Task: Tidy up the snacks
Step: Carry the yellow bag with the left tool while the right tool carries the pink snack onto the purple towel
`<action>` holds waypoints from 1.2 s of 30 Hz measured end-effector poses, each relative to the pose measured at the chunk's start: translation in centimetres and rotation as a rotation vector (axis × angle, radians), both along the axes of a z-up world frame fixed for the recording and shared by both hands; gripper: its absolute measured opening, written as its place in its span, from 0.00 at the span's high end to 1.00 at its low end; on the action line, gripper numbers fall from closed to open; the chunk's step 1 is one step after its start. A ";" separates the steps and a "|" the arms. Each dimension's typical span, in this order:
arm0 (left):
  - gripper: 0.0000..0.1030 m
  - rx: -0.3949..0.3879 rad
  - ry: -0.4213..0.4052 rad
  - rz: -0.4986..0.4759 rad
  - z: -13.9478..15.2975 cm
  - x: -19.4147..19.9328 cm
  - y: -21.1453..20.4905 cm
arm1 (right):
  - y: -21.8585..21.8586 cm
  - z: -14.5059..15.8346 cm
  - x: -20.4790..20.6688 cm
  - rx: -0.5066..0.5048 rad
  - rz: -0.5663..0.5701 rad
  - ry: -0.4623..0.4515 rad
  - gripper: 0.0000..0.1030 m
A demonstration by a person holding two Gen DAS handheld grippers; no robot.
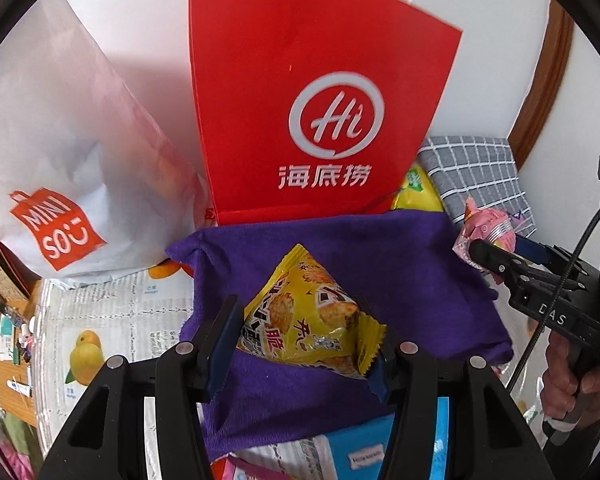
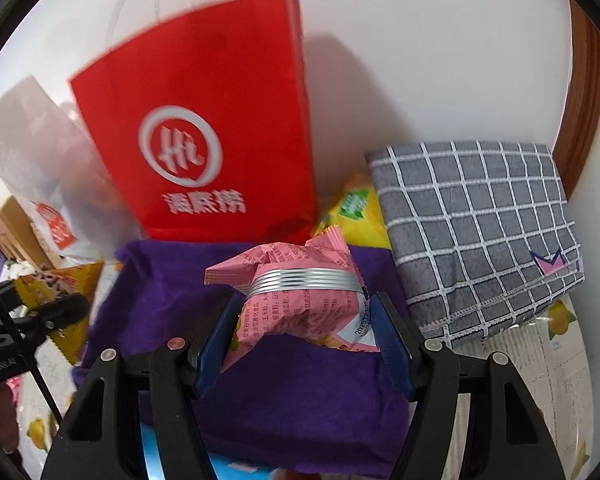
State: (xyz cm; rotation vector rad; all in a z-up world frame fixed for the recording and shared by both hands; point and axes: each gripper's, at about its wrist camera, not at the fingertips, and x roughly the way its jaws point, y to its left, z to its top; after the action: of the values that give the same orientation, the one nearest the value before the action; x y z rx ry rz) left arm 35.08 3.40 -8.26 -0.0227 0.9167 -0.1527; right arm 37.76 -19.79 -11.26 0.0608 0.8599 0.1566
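Your left gripper (image 1: 300, 344) pinches a glossy yellow triangular snack packet (image 1: 308, 320); your right gripper (image 2: 304, 336) pinches a crinkled pink snack packet (image 2: 296, 300) above fuzzy purple cloth (image 2: 300, 400).

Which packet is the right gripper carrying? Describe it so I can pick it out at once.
Find the tall red paper bag against the wall; a purple cloth lies in front of it. Over that cloth the right gripper is shut on a pink snack packet with silver bands across its middle. The left gripper's packet is yellow.
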 end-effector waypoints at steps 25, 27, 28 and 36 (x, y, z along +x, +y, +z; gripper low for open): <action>0.49 0.044 0.160 -0.006 -8.0 5.0 -0.1 | 0.4 -7.5 3.6 -0.028 0.037 0.146 0.36; 0.48 0.044 0.167 -0.009 -8.3 5.1 -0.2 | 0.6 -7.6 3.7 -0.032 0.044 0.146 0.36; 0.47 0.044 0.172 -0.012 -8.5 5.1 -0.3 | 0.7 -7.7 3.7 -0.033 0.044 0.147 0.35; 0.38 0.031 0.184 -0.011 -8.6 4.8 -0.4 | 0.7 -6.1 2.8 -0.049 0.045 0.115 0.25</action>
State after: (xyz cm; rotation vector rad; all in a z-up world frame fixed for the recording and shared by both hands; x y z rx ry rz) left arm 39.87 2.98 -16.84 -0.0031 1.1032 -0.1486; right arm 40.51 -19.11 -17.33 0.0046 0.9796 0.1754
